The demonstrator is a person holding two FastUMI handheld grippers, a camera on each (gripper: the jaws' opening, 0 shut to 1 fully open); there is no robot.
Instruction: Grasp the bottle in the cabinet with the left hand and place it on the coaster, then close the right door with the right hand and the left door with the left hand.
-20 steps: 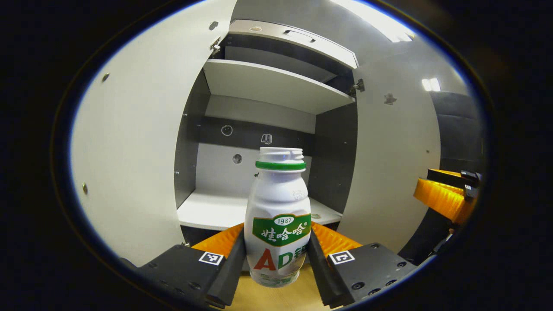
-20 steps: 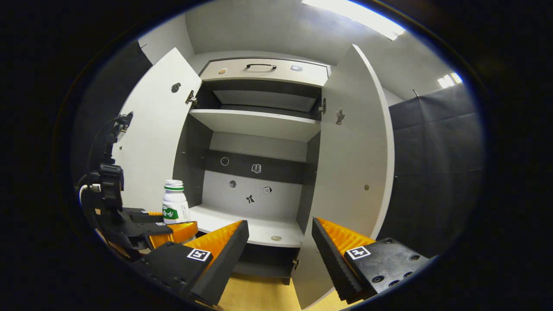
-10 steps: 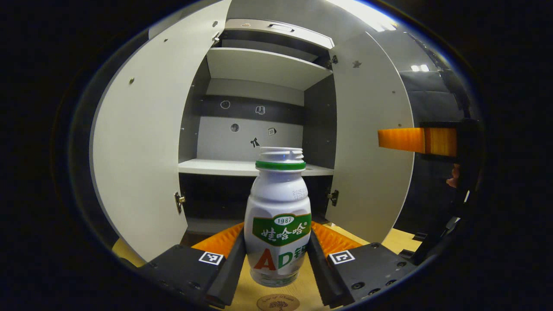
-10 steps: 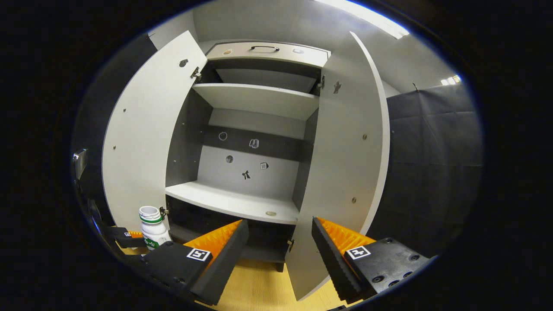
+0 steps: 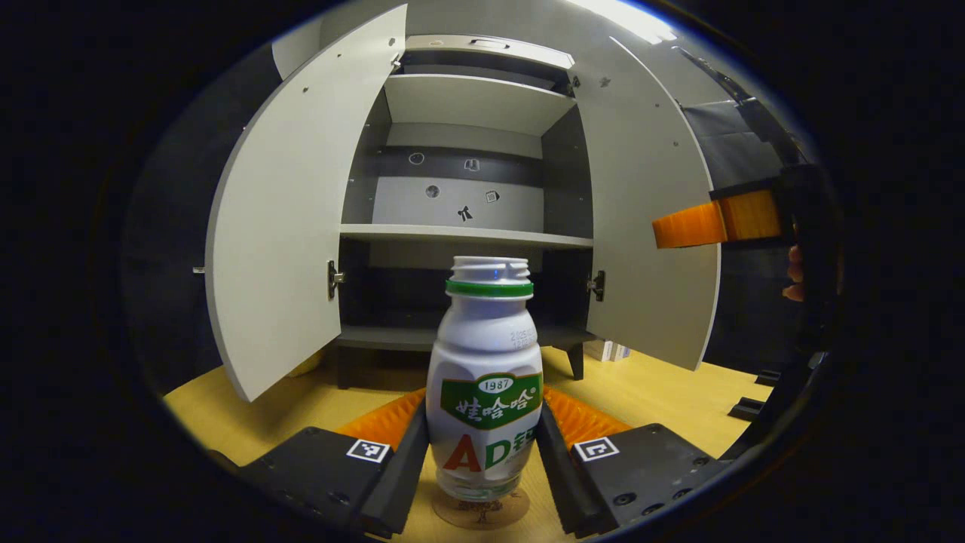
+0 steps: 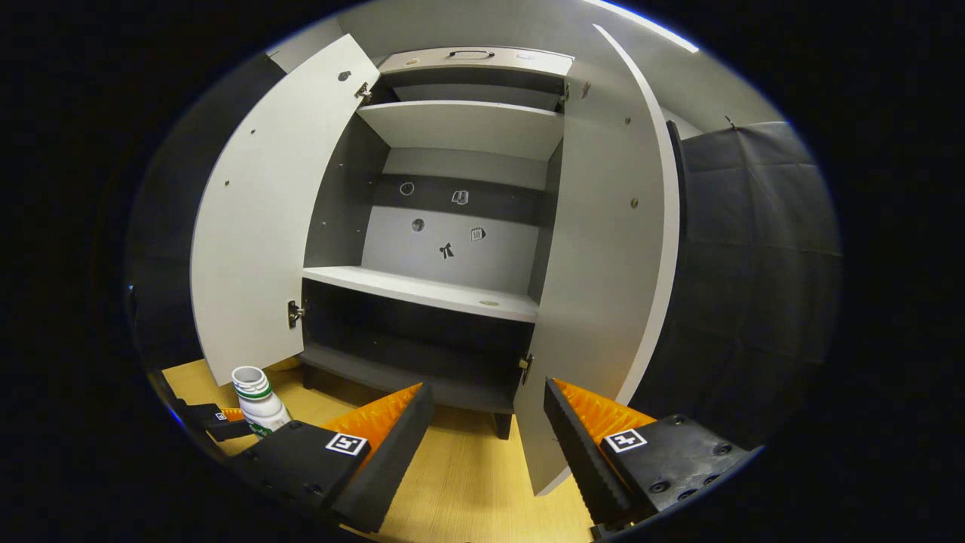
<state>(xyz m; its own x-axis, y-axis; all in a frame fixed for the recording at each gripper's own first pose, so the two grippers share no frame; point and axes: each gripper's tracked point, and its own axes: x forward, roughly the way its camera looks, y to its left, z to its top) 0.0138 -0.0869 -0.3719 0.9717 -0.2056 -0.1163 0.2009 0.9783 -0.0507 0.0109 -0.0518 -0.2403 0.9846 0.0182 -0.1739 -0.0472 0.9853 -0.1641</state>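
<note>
Bottle (image 5: 485, 385) upright, pinched between left gripper (image 5: 482, 460) fingers, base just over coaster (image 5: 480, 510) below fingertips; contact unclear. Grip kept low so it lands square. Right gripper (image 6: 488, 430) fingers spread, empty, right door (image 6: 603, 249) ahead, probably readied for closing push.

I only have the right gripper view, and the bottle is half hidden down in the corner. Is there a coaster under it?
Observer: Yes. In the left gripper view a round coaster lies on the wooden table right beneath the bottle; I cannot tell whether they touch.
Operator: Is the left gripper gripping it?
Observer: Yes, the left gripper has both fingers pressed on the bottle's sides.
Operator: Is it upright?
Observer: It stands upright between the fingers.
</note>
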